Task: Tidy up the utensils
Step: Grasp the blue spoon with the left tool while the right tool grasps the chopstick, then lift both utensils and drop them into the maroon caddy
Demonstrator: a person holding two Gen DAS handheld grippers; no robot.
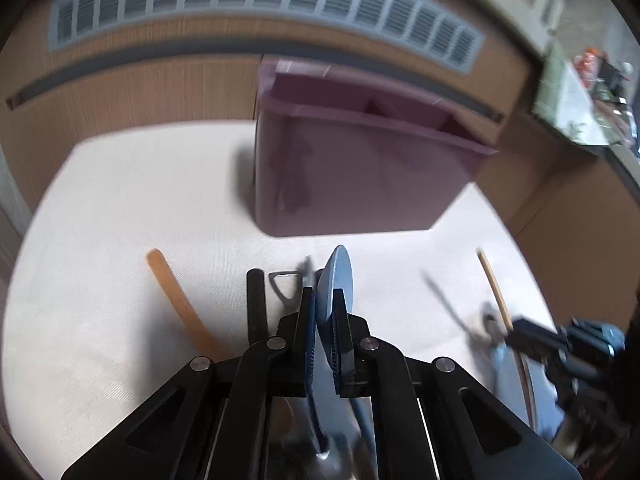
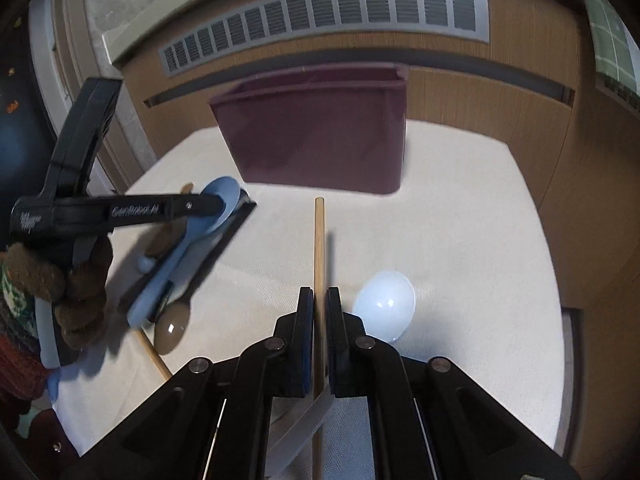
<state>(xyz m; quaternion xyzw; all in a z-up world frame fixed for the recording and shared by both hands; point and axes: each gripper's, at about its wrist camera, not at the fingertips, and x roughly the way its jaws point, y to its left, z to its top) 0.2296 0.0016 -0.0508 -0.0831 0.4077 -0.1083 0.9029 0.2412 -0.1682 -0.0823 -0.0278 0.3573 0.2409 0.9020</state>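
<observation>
A maroon bin with dividers stands at the back of the white table top. My left gripper is shut on a light blue spoon, whose bowl stands up past the fingertips just in front of the bin. The right wrist view shows that left gripper from the side, with the blue spoon between its fingers. My right gripper is shut on a thin wooden chopstick that points toward the bin. In the left wrist view the right gripper and its chopstick sit at the right edge, blurred.
A wooden handle, a black handle and a metal utensil end lie by the left gripper. A pale blue spoon bowl and a brown spoon rest on the table. A wooden panel with a grey vent rises behind.
</observation>
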